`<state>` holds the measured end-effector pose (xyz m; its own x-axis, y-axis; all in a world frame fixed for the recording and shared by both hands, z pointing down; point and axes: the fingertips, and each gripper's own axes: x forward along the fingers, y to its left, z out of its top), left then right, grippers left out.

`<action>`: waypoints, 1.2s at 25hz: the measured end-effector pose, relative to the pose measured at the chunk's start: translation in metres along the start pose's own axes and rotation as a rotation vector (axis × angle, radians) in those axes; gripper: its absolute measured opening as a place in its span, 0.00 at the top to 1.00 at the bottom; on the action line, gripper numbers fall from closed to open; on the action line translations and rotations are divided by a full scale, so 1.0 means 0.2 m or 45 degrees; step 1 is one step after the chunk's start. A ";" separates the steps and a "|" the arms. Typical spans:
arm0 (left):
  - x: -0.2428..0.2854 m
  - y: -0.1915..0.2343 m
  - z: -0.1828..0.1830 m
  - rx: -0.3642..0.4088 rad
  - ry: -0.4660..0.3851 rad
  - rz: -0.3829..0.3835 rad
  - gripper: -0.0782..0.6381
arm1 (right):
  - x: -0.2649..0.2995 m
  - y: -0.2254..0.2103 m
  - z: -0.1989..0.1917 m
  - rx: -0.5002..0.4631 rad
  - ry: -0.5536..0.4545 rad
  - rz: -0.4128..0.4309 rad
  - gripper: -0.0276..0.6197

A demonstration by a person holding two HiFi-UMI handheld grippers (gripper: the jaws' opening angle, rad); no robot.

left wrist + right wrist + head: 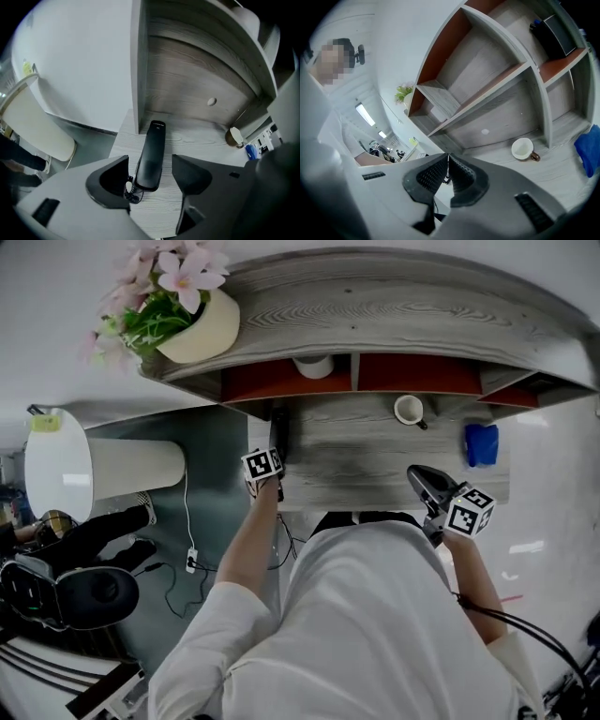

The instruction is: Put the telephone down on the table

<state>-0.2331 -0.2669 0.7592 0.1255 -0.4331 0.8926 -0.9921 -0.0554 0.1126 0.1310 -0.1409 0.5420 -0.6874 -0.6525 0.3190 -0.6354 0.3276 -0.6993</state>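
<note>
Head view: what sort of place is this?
Likely an office: a grey wooden desk with shelves, a telephone handset lying on it, a mug, and a flower pot on top.

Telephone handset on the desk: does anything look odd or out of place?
The telephone handset lies on the table near its left edge, with no cradle or base in view; its coiled cord bunches at the near end. The left gripper is open around it. Nothing looks spilled or broken.
</note>
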 end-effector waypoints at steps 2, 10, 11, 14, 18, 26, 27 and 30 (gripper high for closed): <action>-0.09 -0.02 0.00 -0.054 -0.073 -0.028 0.48 | 0.00 -0.01 0.02 -0.022 0.009 0.008 0.93; -0.48 -0.15 -0.11 -0.252 -0.295 -0.104 0.77 | -0.06 -0.14 0.00 -0.071 0.092 0.022 0.93; -0.52 -0.18 -0.12 -0.271 -0.326 -0.119 0.81 | -0.07 -0.16 0.00 -0.069 0.099 0.034 0.93; -0.64 -0.25 -0.13 -0.301 -0.415 -0.175 0.88 | -0.09 -0.19 -0.01 -0.073 0.111 0.060 0.93; -0.77 -0.32 -0.16 -0.313 -0.488 -0.292 0.88 | -0.06 -0.17 -0.02 -0.096 0.134 0.087 0.93; -0.95 -0.40 -0.21 -0.179 -0.541 -0.467 0.88 | 0.00 -0.04 -0.09 -0.181 0.145 0.103 0.93; -0.97 -0.41 -0.21 -0.158 -0.540 -0.485 0.88 | 0.00 -0.02 -0.10 -0.187 0.143 0.101 0.93; -1.03 -0.44 -0.24 -0.086 -0.537 -0.536 0.88 | 0.00 0.04 -0.17 -0.202 0.137 0.083 0.93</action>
<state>-0.1723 -0.1290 0.5867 0.4837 -0.7068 0.5162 -0.8529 -0.2484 0.4591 0.1140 -0.1151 0.5569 -0.7574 -0.5520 0.3488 -0.6297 0.4760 -0.6140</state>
